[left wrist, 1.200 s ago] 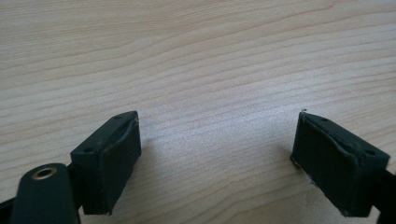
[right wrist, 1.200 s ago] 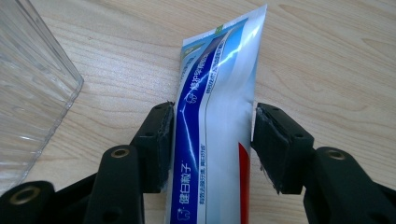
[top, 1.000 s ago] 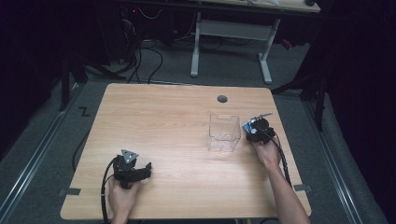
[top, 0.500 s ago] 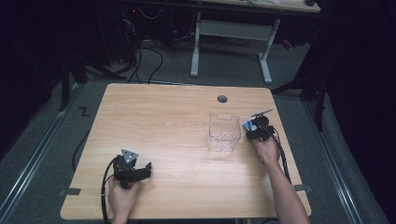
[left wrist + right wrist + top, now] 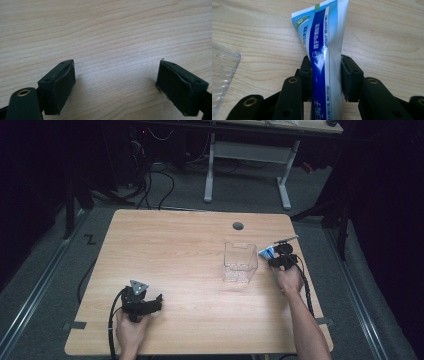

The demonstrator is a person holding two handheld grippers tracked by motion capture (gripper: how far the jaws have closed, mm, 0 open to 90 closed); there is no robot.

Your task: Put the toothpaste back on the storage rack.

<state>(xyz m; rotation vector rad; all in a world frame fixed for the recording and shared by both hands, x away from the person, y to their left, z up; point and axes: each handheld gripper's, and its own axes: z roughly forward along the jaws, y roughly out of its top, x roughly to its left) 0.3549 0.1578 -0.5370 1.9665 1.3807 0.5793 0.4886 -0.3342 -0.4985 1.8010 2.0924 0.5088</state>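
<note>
The left gripper [image 5: 159,300] rests on the table [image 5: 180,250] near its front edge, jaws wide and empty. Right of centre stands a clear box [image 5: 240,262]. Just beside it, the right gripper [image 5: 272,256] has just been closing its jaws and now pinches a tube [image 5: 324,50]. The tube is soft and slick, so it may buckle or slide out when lifted, or catch the box rim.

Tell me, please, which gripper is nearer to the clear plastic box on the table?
The right. The right gripper is just beside the clear plastic box, its jaws having just closed on a toothpaste tube. The left gripper rests far away at the table's near-left part.
</note>
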